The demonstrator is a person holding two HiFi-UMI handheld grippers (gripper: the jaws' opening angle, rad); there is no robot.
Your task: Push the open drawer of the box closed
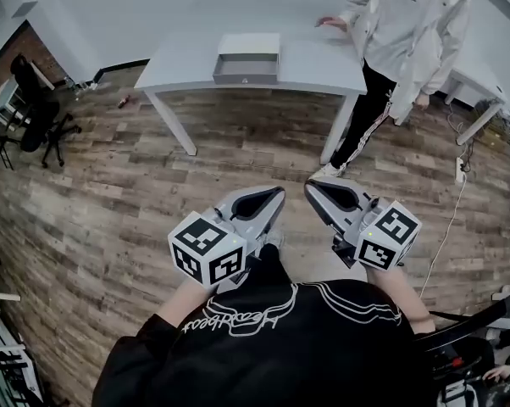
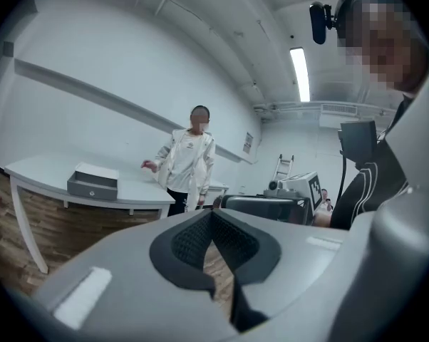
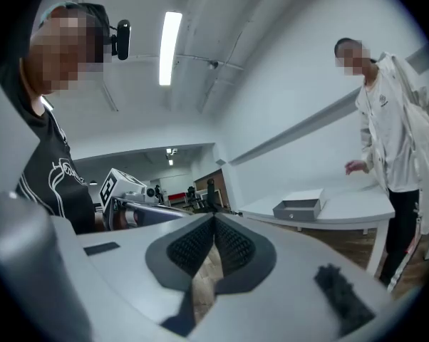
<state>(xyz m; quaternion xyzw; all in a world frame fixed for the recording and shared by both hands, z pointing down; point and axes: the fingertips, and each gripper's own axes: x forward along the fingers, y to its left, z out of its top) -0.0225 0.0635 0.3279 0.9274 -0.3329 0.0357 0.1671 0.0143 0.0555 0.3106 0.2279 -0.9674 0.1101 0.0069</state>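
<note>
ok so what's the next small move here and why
Probably walk toward the white table, leading with one claw. The box sits there with its grey drawer pulled out. The left claw and right claw are both shut, empty and held near the body, well short of it.

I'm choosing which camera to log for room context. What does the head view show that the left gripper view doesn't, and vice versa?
Head view only: a black office chair and a white cable on the floor. Left gripper view only: a ceiling light and a ladder. Both: the white table, the box on it with its drawer pulled out, and a person in a white jacket beside the table.
</note>
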